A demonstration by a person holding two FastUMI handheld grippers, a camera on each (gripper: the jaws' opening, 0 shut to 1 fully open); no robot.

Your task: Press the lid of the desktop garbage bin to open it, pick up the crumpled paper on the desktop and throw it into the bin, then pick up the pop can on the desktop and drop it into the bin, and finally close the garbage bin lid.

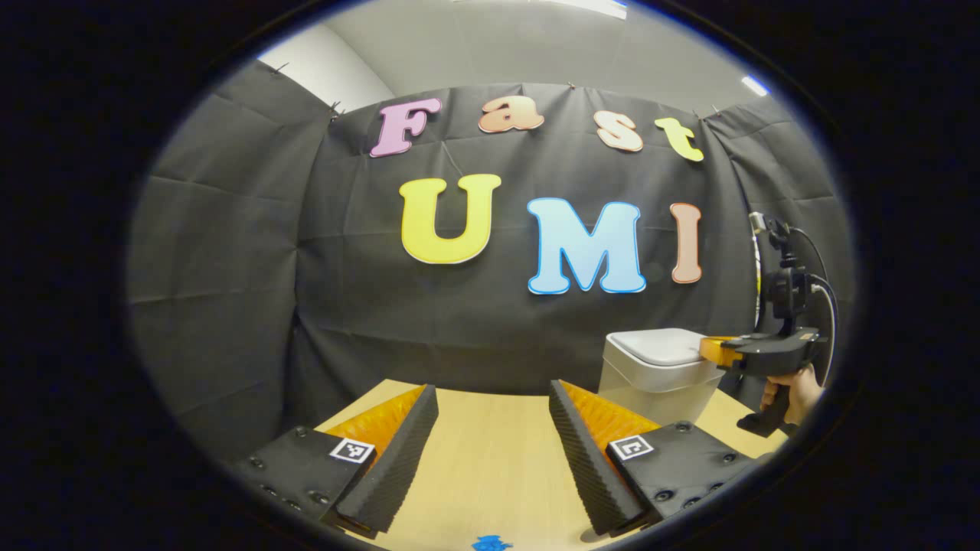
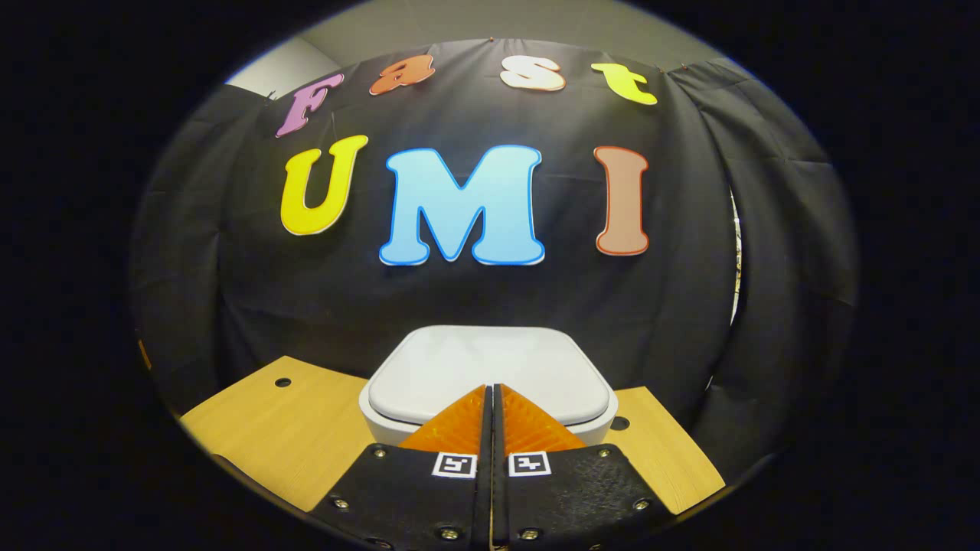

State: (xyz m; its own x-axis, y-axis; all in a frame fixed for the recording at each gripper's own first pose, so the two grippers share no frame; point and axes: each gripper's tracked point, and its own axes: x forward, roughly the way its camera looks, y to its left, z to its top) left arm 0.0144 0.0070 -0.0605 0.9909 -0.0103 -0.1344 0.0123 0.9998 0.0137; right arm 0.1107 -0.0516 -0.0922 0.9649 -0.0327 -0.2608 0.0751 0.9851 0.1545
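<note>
We have the right gripper (image 2: 491, 390) poised over the garbage bin (image 2: 490, 367), its jaws pressed together with nothing between them, the tips lying over the near edge of the bin's pale lid (image 2: 475, 356). From the left gripper view we see the same gripper (image 1: 716, 350) reaching in from the side at lid height, held by a hand (image 1: 800, 390), its tip at or just above the lid's right edge; whether it already touches the lid we cannot tell. The lid sits flat and closed on the bin, which stands at the far side of the wooden worktop (image 2: 283, 428), close to the black cloth wall. The left gripper (image 1: 494, 451) hangs well apart from the bin over a bare stretch of worktop, its jaws spread wide and holding nothing. We judge this to be the first step, the press that opens the lid, with nothing yet thrown in. A small blue scrap (image 1: 490, 544) lies on the worktop at the lower edge of the left gripper view; what it is we cannot make out, and we cannot place the crumpled paper or the pop can from here. The next move, as we read it, calls for a short downward push with the closed tips on the lid, firm enough to trip the catch, then a lift clear so the lid can swing up unhindered.
</note>
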